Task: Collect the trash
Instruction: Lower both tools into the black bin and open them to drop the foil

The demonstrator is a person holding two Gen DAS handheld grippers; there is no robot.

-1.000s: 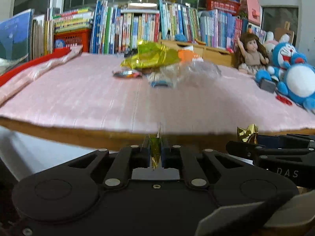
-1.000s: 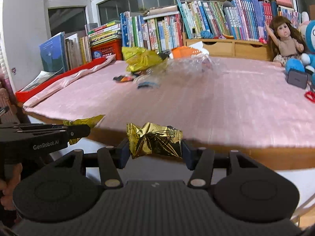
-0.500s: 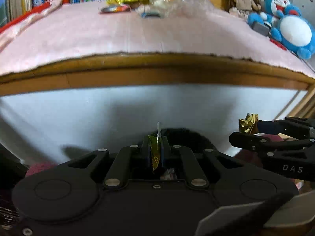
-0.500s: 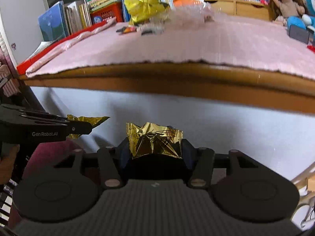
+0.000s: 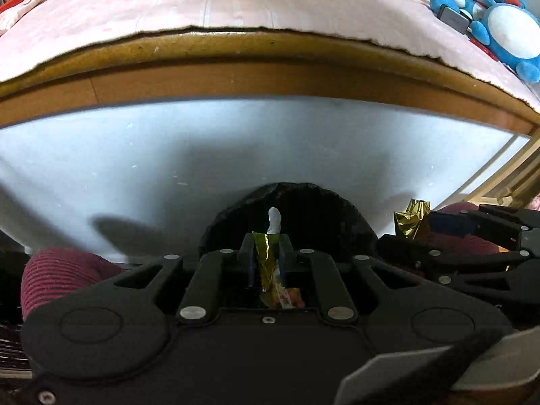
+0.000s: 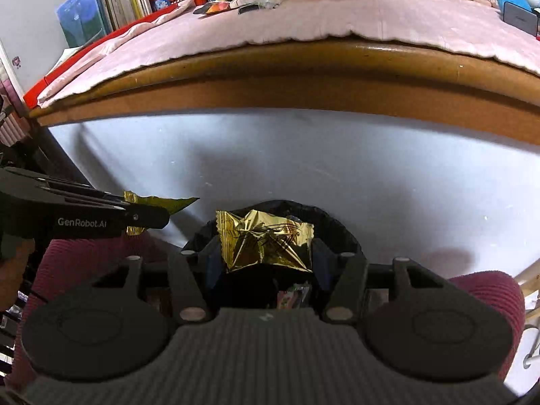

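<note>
both grippers hang over the black bin [image 6: 341, 233], left gripper [image 5: 266, 253] pinching a thin wrapper [image 5: 265, 256], right gripper [image 6: 265, 253] clamping gold foil [image 6: 265, 244]; next, probably release both.

Crumpled gold wrapper [image 6: 265, 244] & thin yellow-green wrapper [image 5: 266, 258] above black-lined bin [image 5: 303, 209].

Two grippers [image 5: 266, 248] [image 6: 263, 253], two gold wrappers [image 5: 265, 256] [image 6: 265, 244], one black bin [image 5: 303, 209].
</note>
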